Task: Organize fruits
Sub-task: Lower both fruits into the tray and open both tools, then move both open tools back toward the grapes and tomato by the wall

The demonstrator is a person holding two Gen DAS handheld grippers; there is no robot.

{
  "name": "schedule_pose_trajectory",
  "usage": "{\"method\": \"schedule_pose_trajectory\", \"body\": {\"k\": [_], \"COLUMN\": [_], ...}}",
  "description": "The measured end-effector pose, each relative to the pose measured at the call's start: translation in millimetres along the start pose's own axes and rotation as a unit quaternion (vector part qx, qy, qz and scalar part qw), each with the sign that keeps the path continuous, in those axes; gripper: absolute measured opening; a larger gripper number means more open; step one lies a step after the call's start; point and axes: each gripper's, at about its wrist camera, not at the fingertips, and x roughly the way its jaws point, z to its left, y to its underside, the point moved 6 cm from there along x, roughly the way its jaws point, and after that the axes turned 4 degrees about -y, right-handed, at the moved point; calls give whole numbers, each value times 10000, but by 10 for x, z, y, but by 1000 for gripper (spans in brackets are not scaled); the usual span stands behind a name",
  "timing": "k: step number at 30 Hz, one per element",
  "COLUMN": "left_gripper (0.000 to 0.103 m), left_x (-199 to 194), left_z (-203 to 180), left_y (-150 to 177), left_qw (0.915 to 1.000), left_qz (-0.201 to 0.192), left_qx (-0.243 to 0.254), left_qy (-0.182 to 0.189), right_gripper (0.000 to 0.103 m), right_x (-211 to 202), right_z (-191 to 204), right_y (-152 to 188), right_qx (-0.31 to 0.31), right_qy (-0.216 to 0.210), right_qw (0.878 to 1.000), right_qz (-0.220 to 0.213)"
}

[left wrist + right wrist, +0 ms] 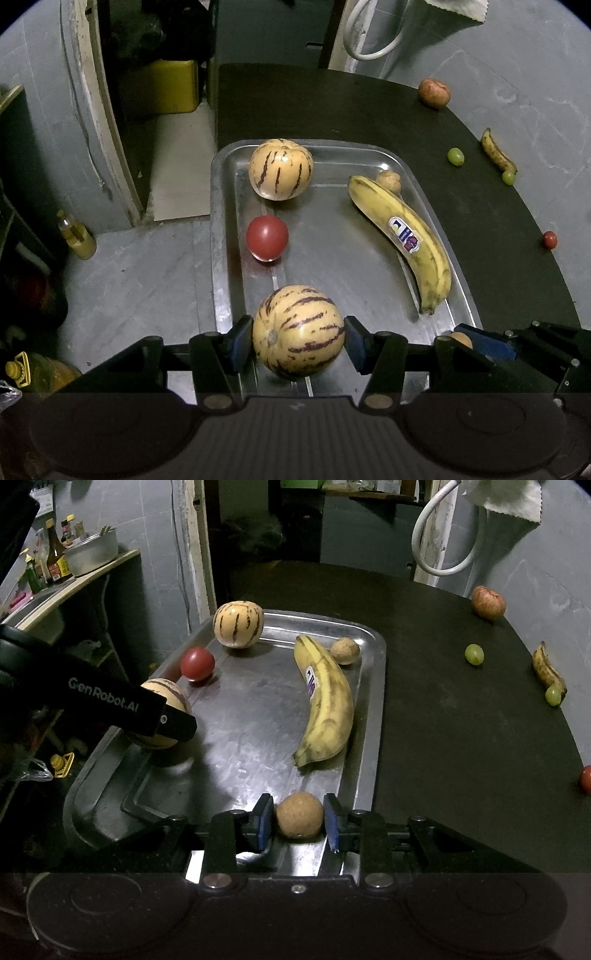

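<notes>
Striped melon (pixel 298 331) sat clamped between my left claw's (pixel 298 338) blue pads (pixel 242 343), both pads touching its sides, over the near end of the steel tray (pixel 221 236). Its stem end faced back toward me and slightly left, stripes running away from that end toward the far side; long axis roughly along my fingers.

My right claw (pixel 300 820) was closed on a small round brown fruit (pixel 300 819), pads against both sides, at the tray's near edge. No clear long axis on that one; a small dimple showed near its underside.

Ahead of the left claw: red tomato (pixel 267 237), just left of centre. Beyond it, a second striped melon (pixel 281 169) at the far left corner, stripes running top to bottom. Ahead and right, the large banana (pixel 404 236) lay lengthwise along the tray's right side, stem end nearer me, sticker up, tip touching or just beside a small tan fruit (pixel 389 180) at the far right.

Off the tray, right of both claws on the dark table (pixel 480 221): an apple (pixel 434 92) far off, two green grapes (pixel 455 156), a small spotted banana (pixel 496 150) angled away, a small red fruit (pixel 549 239).
</notes>
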Motion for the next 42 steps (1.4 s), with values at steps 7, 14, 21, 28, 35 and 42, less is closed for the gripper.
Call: {"method": "schedule_pose_trajectory", "body": {"k": [7,14,21,28,35,42], "left_gripper": [71,85,99,102,102,102], "left_x": [-71,-222,-381,-512,-565,-641], "left_z": [17,79,190,329,323,244], "left_y": [-24,-57,-5,175,416,547], "left_qw": [9999,9996,9991,9993,9995,9979], "left_qz": [-109,-258,-365,-264,114,353], "left_qx": [-43,-130,-184,-199,134,472], "left_qy": [28,3,-83,-175,-274,-262], "right_gripper": [46,66,83,95,102,102], "right_x": [-49,-133,-229,-326,-393,-505], "right_z": [43,66,61,93,123,-27], "right_y": [-5,-20,-24,14,89,131], "right_qx": [-126,-159,-123,-211,-313,-124], "right_qy": [-5,-52,-176,-414,-714,-727], "right_qw": [9999,9998,9996,9989,9969,9971], "right_qz": [-45,-142,-196,-110,142,212]}}
